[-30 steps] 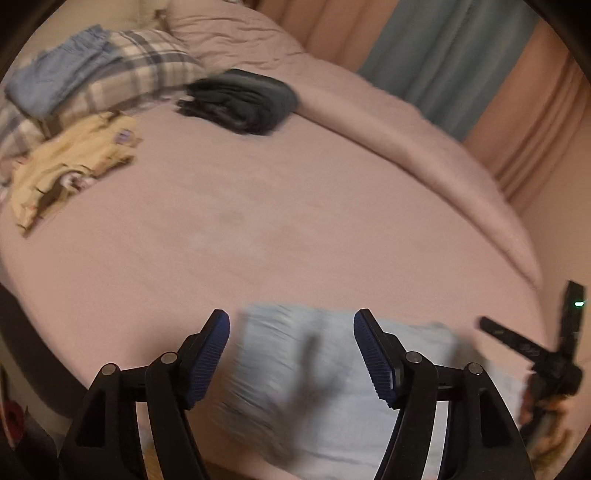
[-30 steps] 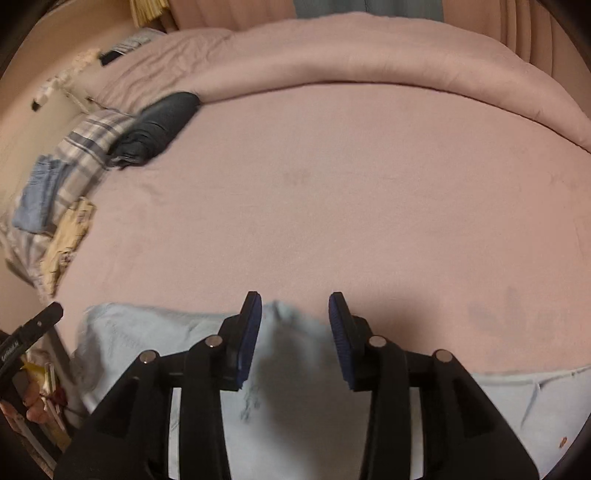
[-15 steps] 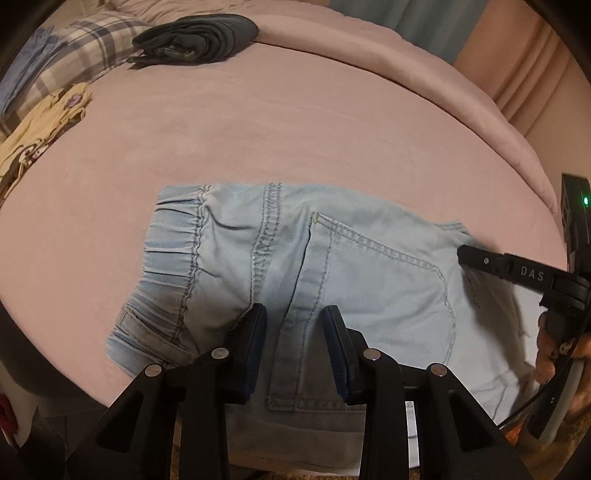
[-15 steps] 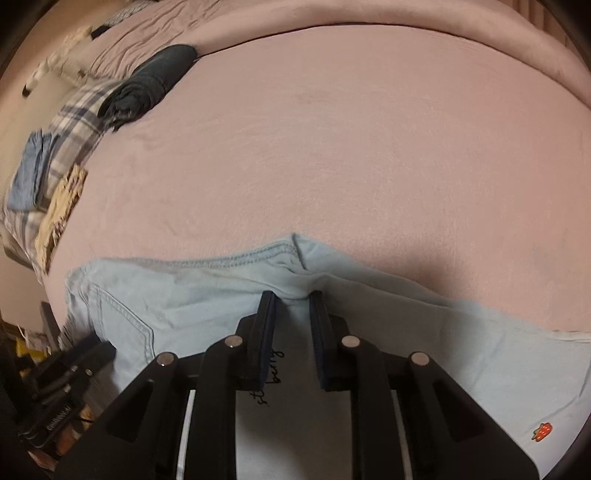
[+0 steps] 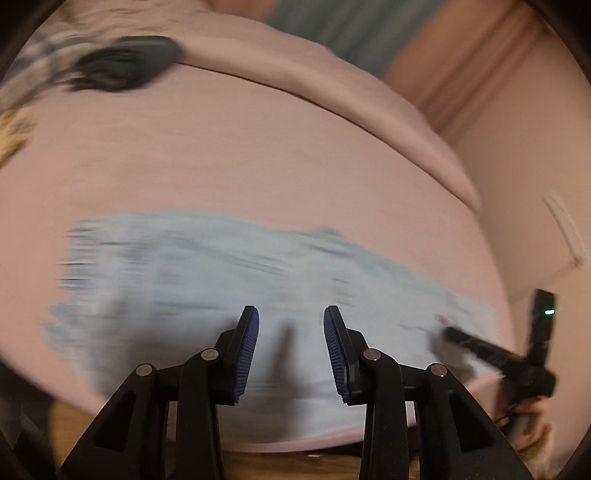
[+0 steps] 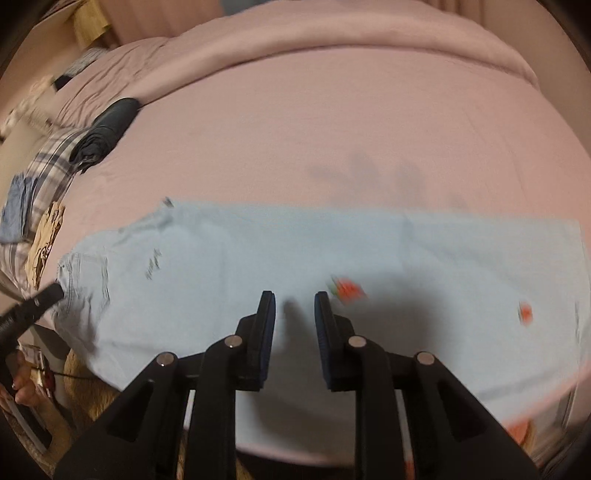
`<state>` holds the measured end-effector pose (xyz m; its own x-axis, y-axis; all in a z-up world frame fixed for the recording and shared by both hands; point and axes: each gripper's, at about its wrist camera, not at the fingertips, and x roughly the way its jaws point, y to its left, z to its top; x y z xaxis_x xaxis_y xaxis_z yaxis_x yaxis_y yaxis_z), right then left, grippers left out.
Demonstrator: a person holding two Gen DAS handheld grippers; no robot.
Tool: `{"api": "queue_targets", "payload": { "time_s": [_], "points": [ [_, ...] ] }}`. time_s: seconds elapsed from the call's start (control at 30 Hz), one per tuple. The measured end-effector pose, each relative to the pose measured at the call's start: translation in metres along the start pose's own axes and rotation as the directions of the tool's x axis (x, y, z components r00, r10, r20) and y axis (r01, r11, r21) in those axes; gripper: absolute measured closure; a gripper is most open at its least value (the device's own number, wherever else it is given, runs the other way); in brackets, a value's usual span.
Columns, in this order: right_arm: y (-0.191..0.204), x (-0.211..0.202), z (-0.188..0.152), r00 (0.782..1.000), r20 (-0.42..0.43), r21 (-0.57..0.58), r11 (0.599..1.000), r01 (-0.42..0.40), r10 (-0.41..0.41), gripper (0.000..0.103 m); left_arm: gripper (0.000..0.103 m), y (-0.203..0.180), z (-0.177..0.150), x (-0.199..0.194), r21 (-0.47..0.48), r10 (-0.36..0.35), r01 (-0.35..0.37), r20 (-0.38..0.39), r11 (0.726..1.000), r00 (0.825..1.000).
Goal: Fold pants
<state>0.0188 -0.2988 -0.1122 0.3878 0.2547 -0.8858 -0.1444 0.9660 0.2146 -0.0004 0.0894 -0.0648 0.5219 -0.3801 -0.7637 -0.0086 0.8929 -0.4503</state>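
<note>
Light blue pants (image 6: 258, 251) lie flat along the near edge of the pink bed (image 6: 332, 129), waistband to the left and legs stretched right, with small red prints (image 6: 347, 290). My right gripper (image 6: 294, 299) hovers over the middle of the legs. Its jaws are opening, a narrow gap with no cloth pinched. In the blurred left wrist view the pants (image 5: 184, 277) spread below my left gripper (image 5: 290, 314), whose pads stand a little apart with nothing gripped. Each gripper also shows in the other's view: right gripper (image 5: 498, 354), left gripper (image 6: 29, 310).
A dark folded garment (image 6: 107, 136) lies at the back left beside a plaid pillow (image 6: 55, 162), a blue garment (image 6: 16, 210) and a yellow one (image 6: 44, 236). A rolled pink duvet (image 6: 332, 33) runs along the far side. The bed's front edge drops to a wooden floor (image 5: 258, 461).
The pants went from bunched at the crotch to flat, legs stretched right. Both grippers swept sideways over them. The right jaws let go of the fold and widened slightly.
</note>
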Motion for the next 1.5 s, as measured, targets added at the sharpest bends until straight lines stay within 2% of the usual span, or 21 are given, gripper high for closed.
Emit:
{"api": "queue_targets", "payload": {
  "time_s": [0.07,0.1,0.17,0.2,0.27,0.3,0.5,0.67,1.5],
  "points": [
    [-0.008,0.008,-0.016,1.000,-0.030,-0.002,1.000,-0.005,0.005,0.081,0.068,-0.022,-0.005,0.026,0.049,-0.010,0.013,-0.065,0.999,0.998],
    [-0.013,0.014,-0.022,0.999,-0.048,0.010,1.000,0.018,-0.018,0.082,0.068,-0.030,-0.010,0.040,0.071,-0.002,0.009,-0.099,0.997,0.995],
    [-0.019,0.015,-0.029,0.999,-0.025,0.021,0.999,0.029,-0.028,0.085,0.068,-0.038,-0.022,0.071,0.113,0.070,-0.050,-0.180,0.992,0.981],
    [-0.022,0.012,-0.032,0.999,-0.010,0.028,0.999,0.031,-0.031,0.085,0.068,-0.039,-0.028,0.081,0.134,0.120,-0.095,-0.191,0.986,0.974],
    [-0.031,0.009,-0.034,0.998,-0.006,0.052,0.997,0.058,-0.058,0.086,0.069,-0.043,-0.032,0.080,0.175,0.149,-0.122,-0.152,0.977,0.977],
    [-0.038,0.008,-0.034,0.998,-0.006,0.068,0.996,0.056,-0.056,0.086,0.068,-0.044,-0.031,0.079,0.183,0.160,-0.130,-0.157,0.974,0.975],
    [-0.061,0.009,-0.037,1.000,-0.002,0.150,0.989,-0.003,0.003,0.093,0.069,-0.036,-0.028,0.076,0.114,0.123,-0.103,-0.187,0.988,0.975],
    [-0.052,0.011,-0.039,0.999,0.008,0.115,0.993,0.038,-0.039,0.093,0.069,-0.033,-0.027,0.078,0.086,0.111,-0.096,-0.198,0.992,0.974],
    [-0.050,0.015,-0.039,0.998,0.027,0.107,0.992,0.062,-0.065,0.092,0.069,-0.037,-0.028,0.081,0.100,0.126,-0.108,-0.191,0.989,0.973]
  ]
}}
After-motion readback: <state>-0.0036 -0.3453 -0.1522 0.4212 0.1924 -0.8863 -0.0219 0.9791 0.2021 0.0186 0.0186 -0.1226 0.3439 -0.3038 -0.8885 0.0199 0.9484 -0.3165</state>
